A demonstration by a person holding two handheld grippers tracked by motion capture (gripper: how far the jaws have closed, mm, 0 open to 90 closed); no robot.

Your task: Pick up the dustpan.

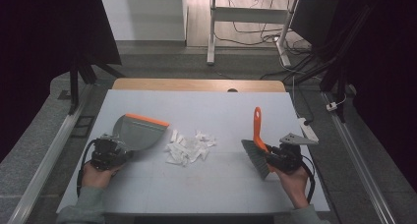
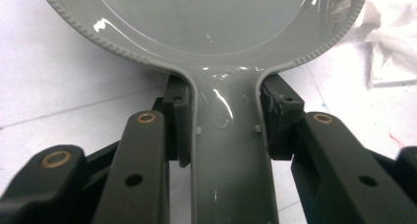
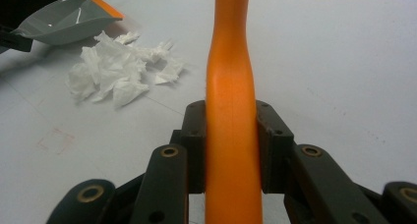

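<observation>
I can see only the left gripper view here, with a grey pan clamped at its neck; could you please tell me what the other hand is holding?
Observer: The right gripper is shut on the orange plastic handle of a small hand brush, jaws pressed against both sides.
Operator: Thank you. Where are the bristles?
Observer: In the high view the grey bristle head angles down toward the table, near the person's right hand.
Operator: And what lies between the two tools?
Observer: A pile of torn white paper scraps sits on the pale grey tabletop, just right of the grey plastic dustpan with its orange front lip.
</observation>
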